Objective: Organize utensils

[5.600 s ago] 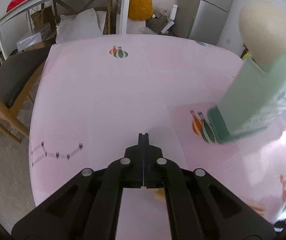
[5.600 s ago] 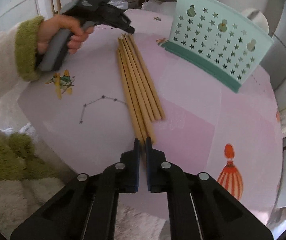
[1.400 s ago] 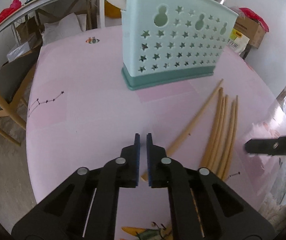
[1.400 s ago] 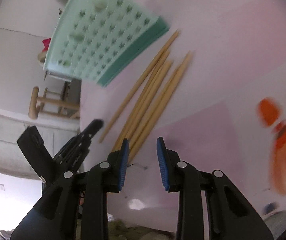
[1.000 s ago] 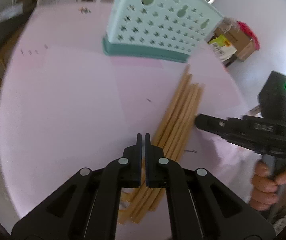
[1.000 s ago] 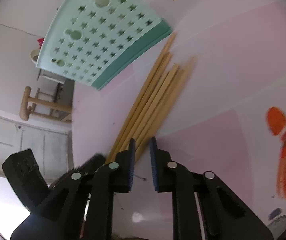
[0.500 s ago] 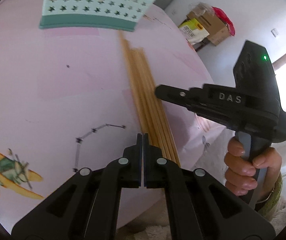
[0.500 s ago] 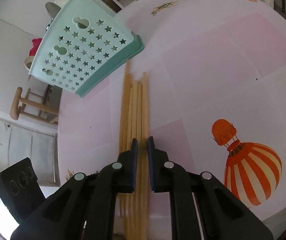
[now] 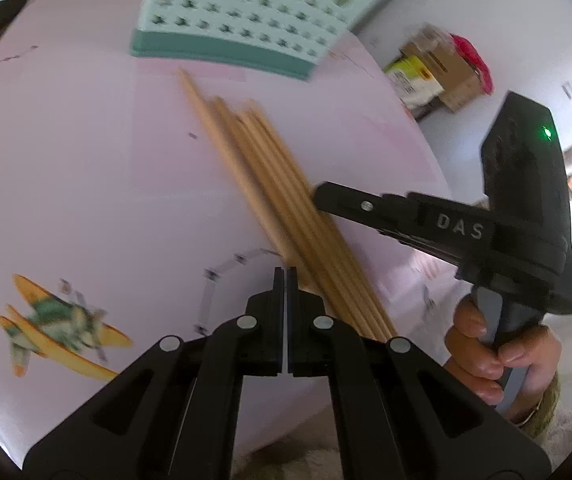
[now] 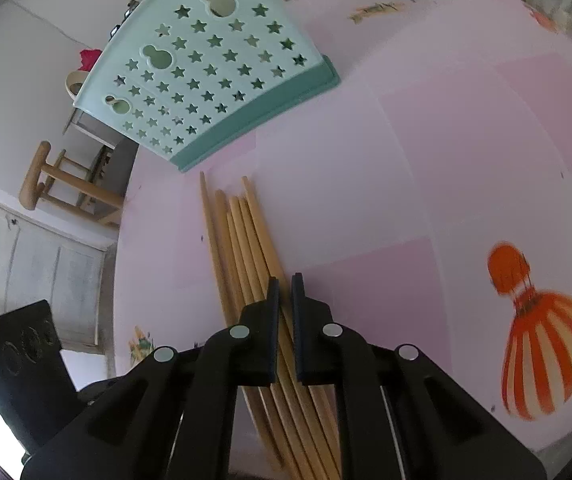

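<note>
The left gripper (image 9: 286, 276) is fully closed and empty. The right gripper (image 10: 284, 284), slightly parted, straddles chopsticks (image 10: 242, 248) on the worktop (image 10: 425, 160), lower centre of frame.

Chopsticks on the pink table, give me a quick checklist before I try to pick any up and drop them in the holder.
1. Chopsticks bunched side by side, flat: ok.
2. Utensil holder upright, beyond the thin tips: ok.
3. Right gripper over the bundle, narrow gap between fingers, nothing clearly gripped: not ok.
4. Left gripper shut, empty, left of the bundle: not ok for grasping.
5. Thick ends reaching the table edge: cannot tell.
6. Holder compartments free: cannot tell.
</note>
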The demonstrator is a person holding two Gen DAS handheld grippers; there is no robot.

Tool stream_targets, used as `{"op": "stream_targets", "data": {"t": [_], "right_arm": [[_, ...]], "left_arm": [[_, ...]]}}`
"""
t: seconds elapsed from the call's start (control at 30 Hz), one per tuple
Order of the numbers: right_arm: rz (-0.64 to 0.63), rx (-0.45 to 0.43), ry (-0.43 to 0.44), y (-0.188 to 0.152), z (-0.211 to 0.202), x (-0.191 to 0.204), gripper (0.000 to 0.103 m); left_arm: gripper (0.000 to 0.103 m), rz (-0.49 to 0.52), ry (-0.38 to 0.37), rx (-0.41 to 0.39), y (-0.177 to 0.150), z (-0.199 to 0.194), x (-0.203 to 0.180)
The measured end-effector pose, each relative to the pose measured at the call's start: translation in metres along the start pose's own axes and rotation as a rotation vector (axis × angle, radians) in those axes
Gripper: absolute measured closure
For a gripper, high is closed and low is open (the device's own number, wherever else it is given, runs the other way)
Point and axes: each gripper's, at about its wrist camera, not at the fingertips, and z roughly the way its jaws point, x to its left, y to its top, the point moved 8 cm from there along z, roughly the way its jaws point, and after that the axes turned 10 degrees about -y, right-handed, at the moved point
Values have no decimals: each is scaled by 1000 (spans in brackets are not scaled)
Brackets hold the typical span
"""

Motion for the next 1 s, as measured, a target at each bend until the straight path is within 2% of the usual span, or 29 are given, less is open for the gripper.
{"op": "stream_targets", "data": {"t": [0.23,0.3,0.37,0.43,0.53,0.67,0.8,1.0], "right_arm": [[-78,-69,-82,17,1,-2,97],[-96,-88,-106,24,0,-6,97],[-104,-98,-122,30,0,-11,97],[-98,-100,-121,34,-2,-19,97],[-88,-96,-106,36,-1,-21,96],[-96,-98,-101,35,-1,-20,96],[-95,-99,-86,35,-3,-24,96],[-89,-100,-71,36,-2,-30,96]], "left_arm": [[101,7,69,-43,11,-16,17],[94,24,83,-50,17,-19,18],[77,43,116,-66,28,-20,18],[73,55,147,-74,37,-19,18],[72,81,177,-64,44,-13,16],[72,146,277,-39,46,-1,10],[72,204,339,-43,43,-1,7],[72,216,363,-56,37,-12,14]]}}
